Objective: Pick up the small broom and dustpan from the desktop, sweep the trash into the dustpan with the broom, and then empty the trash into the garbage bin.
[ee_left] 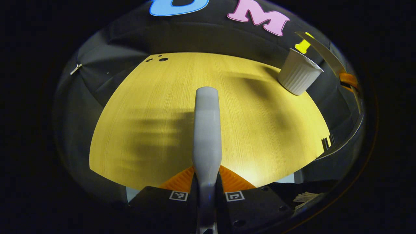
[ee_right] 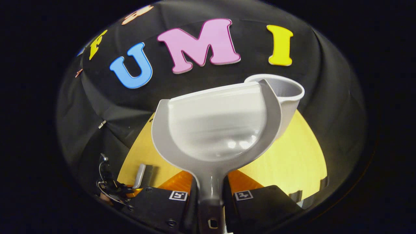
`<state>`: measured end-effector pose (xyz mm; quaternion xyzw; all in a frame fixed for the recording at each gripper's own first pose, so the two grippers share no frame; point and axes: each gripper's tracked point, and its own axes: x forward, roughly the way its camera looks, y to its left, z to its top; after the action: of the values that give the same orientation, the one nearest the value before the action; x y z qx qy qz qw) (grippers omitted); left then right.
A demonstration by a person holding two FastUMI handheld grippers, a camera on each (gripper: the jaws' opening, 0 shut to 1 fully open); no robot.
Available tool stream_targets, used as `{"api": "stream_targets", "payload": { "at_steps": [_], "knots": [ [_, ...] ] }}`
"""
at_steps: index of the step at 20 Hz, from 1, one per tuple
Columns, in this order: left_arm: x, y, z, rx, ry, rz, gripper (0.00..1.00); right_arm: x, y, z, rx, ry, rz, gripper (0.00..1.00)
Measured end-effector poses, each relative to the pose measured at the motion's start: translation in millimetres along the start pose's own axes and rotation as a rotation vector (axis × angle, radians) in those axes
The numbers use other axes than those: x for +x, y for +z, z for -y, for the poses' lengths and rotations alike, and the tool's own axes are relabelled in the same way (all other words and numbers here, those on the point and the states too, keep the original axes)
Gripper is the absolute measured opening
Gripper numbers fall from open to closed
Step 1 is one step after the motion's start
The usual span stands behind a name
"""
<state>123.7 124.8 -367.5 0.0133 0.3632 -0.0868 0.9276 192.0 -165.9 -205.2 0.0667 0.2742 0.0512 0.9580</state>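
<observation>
In the left gripper view, the left gripper (ee_left: pixel 207 187) is closed on the handle of the small broom (ee_left: pixel 207 130), both fingers pressed against its sides. The handle is a smooth pale grey stick with a rounded far end, running straight up the middle of the view above the yellow wood-grain desktop (ee_left: pixel 156 97). The bristle end is out of sight below the fingers, so the brush head cannot be described. Soft blurred shadows lie on the desktop to the left of the handle. At the upper right stands the garbage bin (ee_left: pixel 299 76), a white ribbed cup-shaped container near the far right corner of the desktop, tilted by the lens. Beyond it, at the right edge, a pale curved strip and something orange are cut off and too distorted to identify. A few small dark holes mark the desktop's far left corner.

In the right gripper view, the right gripper (ee_right: pixel 211 191) is clamped on the narrow handle of the dustpan (ee_right: pixel 217 126), a fingertip on each side. The dustpan is glossy light grey with a raised curved rim, its tray facing the camera and held up off the desktop (ee_right: pixel 292 156). No trash can be made out inside it. Its far right edge overlaps the garbage bin (ee_right: pixel 286 97), whose grey open mouth shows just behind; the bin's base is hidden. At the lower left, the broom handle (ee_right: pixel 140 175) and a gripper holding it are small, dark and hard to make out.
</observation>
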Motion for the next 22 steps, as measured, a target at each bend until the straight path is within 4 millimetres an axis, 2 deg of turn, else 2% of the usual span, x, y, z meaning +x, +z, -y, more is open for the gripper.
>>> {"api": "stream_targets", "payload": {
  "at_steps": [3,8,10,11,14,15,19,20,22],
  "knots": [
    [9.4,2.2,2.5,0.032,-0.01,-0.021,0.28,4.5,2.8,5.6,0.039,-0.007,-0.09,0.37],
    [34.2,19.2,2.0,0.062,0.009,-0.05,0.28,16.4,7.4,7.1,0.047,-0.016,-0.237,0.37],
    [46.1,29.3,-4.4,0.075,0.03,-0.053,0.31,20.2,13.9,7.1,0.048,-0.015,-0.292,0.37],
    [52.4,34.3,-8.7,0.076,0.043,-0.06,0.28,19.7,15.1,6.6,0.049,-0.012,-0.319,0.37],
    [65.7,37.4,-12.7,0.065,0.043,-0.085,0.31,24.4,15.8,9.0,0.055,-0.009,-0.371,0.38],
    [69.9,38.0,-15.2,0.067,0.045,-0.095,0.28,23.4,15.3,10.0,0.057,-0.014,-0.383,0.37],
    [79.0,36.6,-22.3,0.068,0.058,-0.135,0.28,31.1,11.6,12.7,0.068,-0.023,-0.414,0.37],
    [80.0,39.0,-22.1,0.072,0.06,-0.134,0.24,32.6,10.5,13.7,0.066,-0.027,-0.42,0.37],
    [81.4,41.7,-22.7,0.099,0.069,-0.14,0.28,35.4,6.6,14.1,0.065,-0.031,-0.436,0.37]
  ]
}}
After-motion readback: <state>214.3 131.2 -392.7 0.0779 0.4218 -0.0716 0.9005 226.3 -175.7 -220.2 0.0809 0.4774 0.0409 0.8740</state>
